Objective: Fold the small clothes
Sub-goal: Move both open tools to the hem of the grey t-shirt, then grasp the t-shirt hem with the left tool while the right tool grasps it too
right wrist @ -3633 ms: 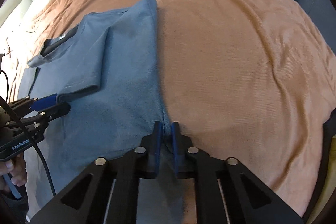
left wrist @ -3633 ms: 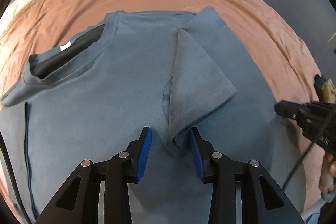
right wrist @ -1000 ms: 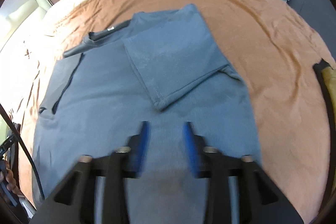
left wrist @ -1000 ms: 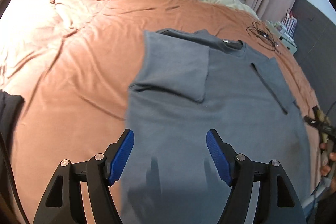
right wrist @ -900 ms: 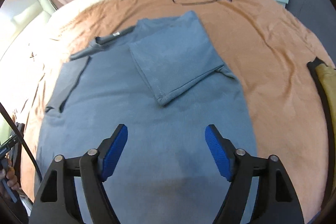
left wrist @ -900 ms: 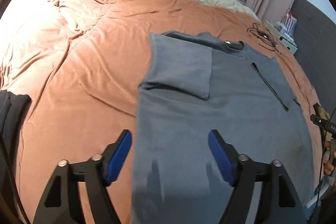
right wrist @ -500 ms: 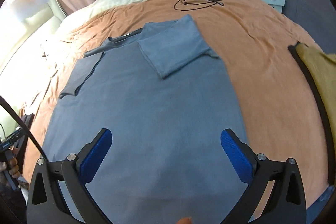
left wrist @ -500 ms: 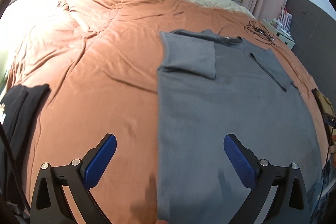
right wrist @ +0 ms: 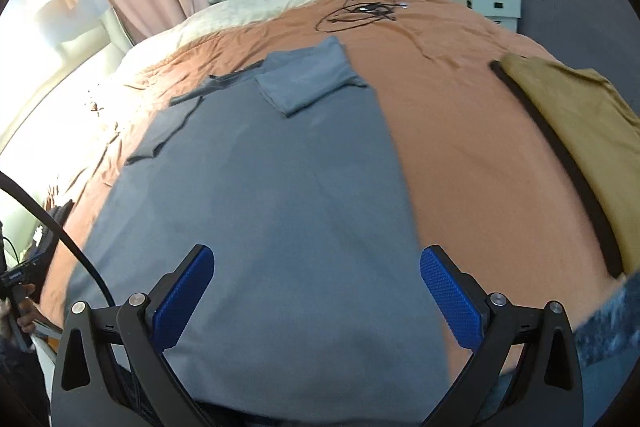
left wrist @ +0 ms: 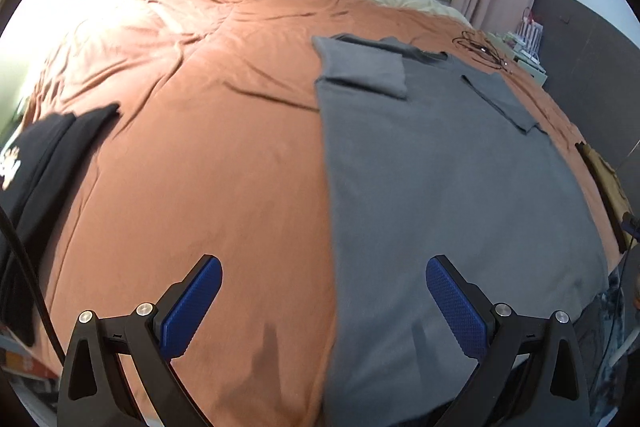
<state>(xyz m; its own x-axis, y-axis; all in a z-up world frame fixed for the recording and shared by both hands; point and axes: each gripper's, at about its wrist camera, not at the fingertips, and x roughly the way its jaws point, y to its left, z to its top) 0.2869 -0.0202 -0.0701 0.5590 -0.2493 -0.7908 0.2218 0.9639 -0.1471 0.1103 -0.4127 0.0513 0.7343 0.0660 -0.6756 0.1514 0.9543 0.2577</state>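
- Our left gripper (left wrist: 324, 301) and right gripper (right wrist: 316, 293) hover with jaws spread wide, holding nothing.
- Below them a grey T-shirt (right wrist: 272, 195) lies flat on the orange bedspread (left wrist: 200, 163), both sleeves folded inward.
- A black garment (left wrist: 44, 155) lies left, a mustard garment (right wrist: 580, 115) right, tangled cables (right wrist: 360, 11) beyond the collar.

Grey T-shirt (left wrist: 440, 179) lies flat (both sleeves folded inward), apparently smooth.

Both tongs — left (left wrist: 324, 301), right (right wrist: 316, 293) — let go, spread wide, backed toward the shirt's (left wrist: 440, 187) hem.
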